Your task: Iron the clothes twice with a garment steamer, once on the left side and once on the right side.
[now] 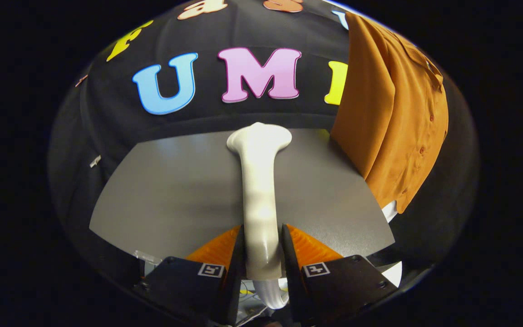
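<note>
I have the gripper (pixel 263 254) clamped on the steamer (pixel 259 190) handle, head pointing ahead; shirt (pixel 393 113) hangs ahead-right.

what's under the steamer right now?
The steamer, clamped in the claw, has the grey tabletop beneath it. The strip of table directly below the handle is covered. The orange shirt hangs off to the side, beyond the head.

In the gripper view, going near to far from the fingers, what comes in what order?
Fingers shut on the steamer handle → steamer head over the grey table → black booth wall; orange shirt hangs beyond, to the right.
</note>
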The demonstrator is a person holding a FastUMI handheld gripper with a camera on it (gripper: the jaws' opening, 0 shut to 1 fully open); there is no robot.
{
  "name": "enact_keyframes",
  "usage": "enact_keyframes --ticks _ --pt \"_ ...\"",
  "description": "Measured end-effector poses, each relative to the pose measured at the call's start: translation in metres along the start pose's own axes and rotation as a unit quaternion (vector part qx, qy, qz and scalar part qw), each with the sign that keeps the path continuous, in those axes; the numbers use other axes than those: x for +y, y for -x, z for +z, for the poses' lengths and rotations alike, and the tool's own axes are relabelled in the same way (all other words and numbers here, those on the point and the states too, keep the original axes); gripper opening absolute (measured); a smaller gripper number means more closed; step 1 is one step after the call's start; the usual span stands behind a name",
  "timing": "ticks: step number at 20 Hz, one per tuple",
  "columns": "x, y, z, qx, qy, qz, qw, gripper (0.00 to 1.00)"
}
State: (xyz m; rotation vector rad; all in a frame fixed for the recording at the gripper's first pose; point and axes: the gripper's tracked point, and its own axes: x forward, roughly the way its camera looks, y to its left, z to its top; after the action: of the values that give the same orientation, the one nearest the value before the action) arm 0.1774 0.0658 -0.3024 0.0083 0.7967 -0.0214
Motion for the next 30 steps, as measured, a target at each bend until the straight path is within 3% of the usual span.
enact_keyframes --ticks 1,2,4,11,16,23,30 --pt "-0.004 -0.002 -0.004 -0.009 0.000 -0.003 1.000 0.49" --pt "-0.006 0.002 -0.003 -0.026 0.000 -0.009 1.000 0.38" --pt "-0.005 0.006 0.000 -0.040 -0.008 -0.006 0.999 0.26" --pt "-0.008 0.077 0.033 -0.139 -0.025 0.020 0.990 0.26" --pt "-0.019 0.150 0.062 -0.237 -0.017 0.041 0.970 0.26" --pt "-0.068 0.240 0.084 -0.333 -0.030 0.036 0.942 0.26" --pt "-0.129 0.275 0.096 -0.407 -0.015 0.021 0.913 0.26"
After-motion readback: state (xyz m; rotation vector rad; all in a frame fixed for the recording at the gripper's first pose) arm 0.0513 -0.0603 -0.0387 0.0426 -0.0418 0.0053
